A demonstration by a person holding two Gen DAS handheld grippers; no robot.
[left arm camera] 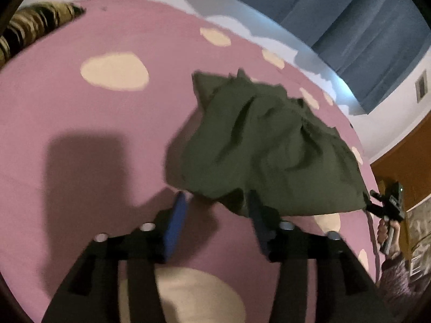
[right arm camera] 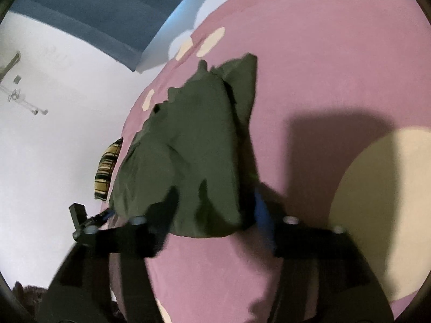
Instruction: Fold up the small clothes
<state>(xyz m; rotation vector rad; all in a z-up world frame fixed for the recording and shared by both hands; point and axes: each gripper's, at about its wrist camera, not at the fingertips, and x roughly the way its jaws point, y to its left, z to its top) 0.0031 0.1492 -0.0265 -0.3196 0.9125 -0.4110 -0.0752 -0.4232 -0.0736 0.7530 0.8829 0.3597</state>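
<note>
Garment: a crumpled olive-green small cloth garment (left arm camera: 264, 145) lies on the pink bed cover with cream spots (left arm camera: 94, 123), near its far right part.
Left claw (left arm camera: 215, 204): open, the garment's near edge hangs between its blue pads, no pad presses it.
Right claw (right arm camera: 212, 210): open, the garment's corner lies between its fingers, not pinched.
Background: a striped yellow-black pillow (left arm camera: 35, 24) at the far left, a blue curtain (left arm camera: 350, 27) behind.
</note>
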